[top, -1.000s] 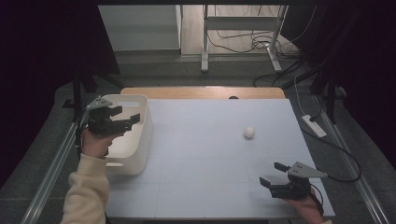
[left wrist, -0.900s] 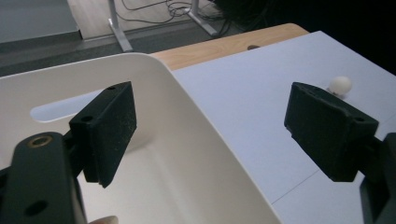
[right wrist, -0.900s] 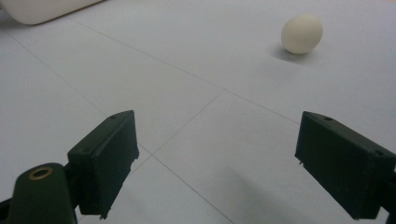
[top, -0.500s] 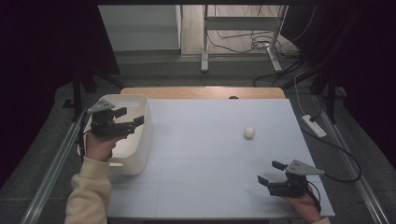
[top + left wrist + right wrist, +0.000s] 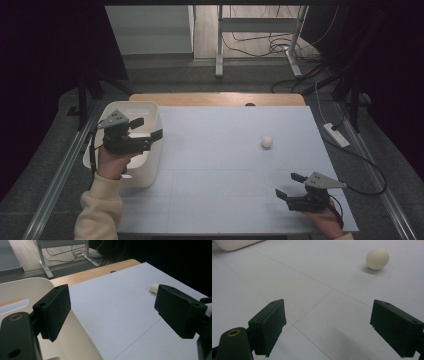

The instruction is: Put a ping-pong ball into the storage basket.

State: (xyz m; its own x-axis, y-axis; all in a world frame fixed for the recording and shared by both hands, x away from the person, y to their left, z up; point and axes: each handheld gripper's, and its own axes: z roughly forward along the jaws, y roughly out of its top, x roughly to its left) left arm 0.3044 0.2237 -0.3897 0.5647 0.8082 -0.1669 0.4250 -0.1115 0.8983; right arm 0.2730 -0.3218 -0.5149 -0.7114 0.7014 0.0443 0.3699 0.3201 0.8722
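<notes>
A white egg (image 5: 267, 142) lies on the pale mat (image 5: 220, 165), right of centre. A white bin (image 5: 148, 170) stands at the mat's left edge. My left gripper (image 5: 146, 128) hovers over the bin's right rim and points toward the mat. Its jaws stand wide and have just been opening, with nothing between them. In the left gripper view the left gripper (image 5: 112, 312) frames bare mat, with the bin (image 5: 30, 287) at left and the egg (image 5: 154, 287) far off. My right gripper (image 5: 289, 185) rests open near the front right corner. The right gripper (image 5: 332, 327) faces the egg (image 5: 377, 258).
The mat covers a wooden table whose bare strip (image 5: 215, 99) shows at the back. A white power strip (image 5: 336, 135) and cables lie on the floor at right. A desk frame (image 5: 220, 45) stands behind. The bin's corner (image 5: 232, 244) shows far from the right gripper.
My left gripper has shifted right, from over the bin's middle to over its right rim, and its jaws look a little wider. The right gripper and the egg have kept still.
</notes>
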